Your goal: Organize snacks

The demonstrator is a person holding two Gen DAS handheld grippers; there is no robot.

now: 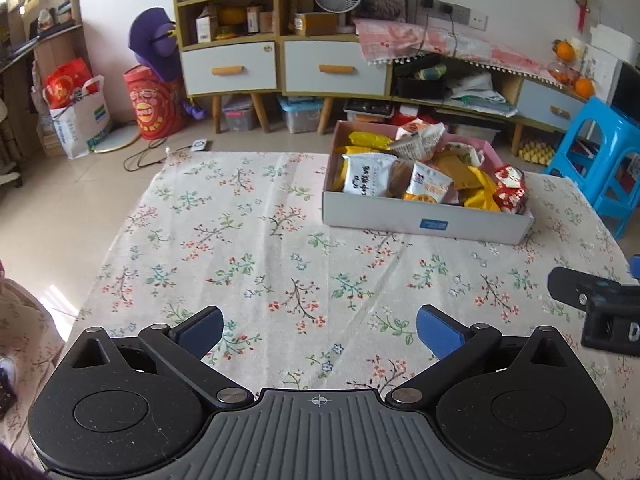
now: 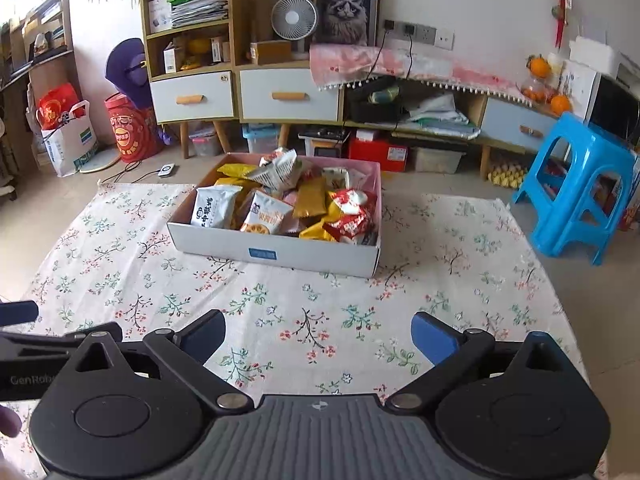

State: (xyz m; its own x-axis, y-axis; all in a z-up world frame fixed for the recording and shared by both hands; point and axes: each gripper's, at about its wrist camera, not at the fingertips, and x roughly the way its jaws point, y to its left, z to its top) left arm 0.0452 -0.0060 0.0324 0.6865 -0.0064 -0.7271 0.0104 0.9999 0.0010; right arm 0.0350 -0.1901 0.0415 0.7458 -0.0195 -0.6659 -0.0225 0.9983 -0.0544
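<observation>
1. My left gripper [image 1: 319, 332] hangs wide apart with nothing between its blue pads [image 1: 438, 330]; only flowered cloth [image 1: 240, 240] lies beneath, so I judge it is simply waiting for work.
2. My right gripper [image 2: 318, 336] is just as wide and just as empty; it tilts down toward the same cloth, and the left one's black arm shows at its left side, so the two sit side by side.
3. Ahead of both, well clear of the fingertips, stands the cardboard box [image 2: 280, 254]; from the left gripper it lies ahead and to the right, from the right gripper ahead and slightly left.
4. The snacks [image 2: 264, 216] are heaped loosely inside it, white, yellow and red packets overlapping; I see none left on the cloth, so I judge the gathering largely done.
5. Farther off, to the right, a blue stool [image 2: 576, 188] stands on the floor; behind the box runs a low cabinet [image 2: 280, 96] with drawers.
</observation>
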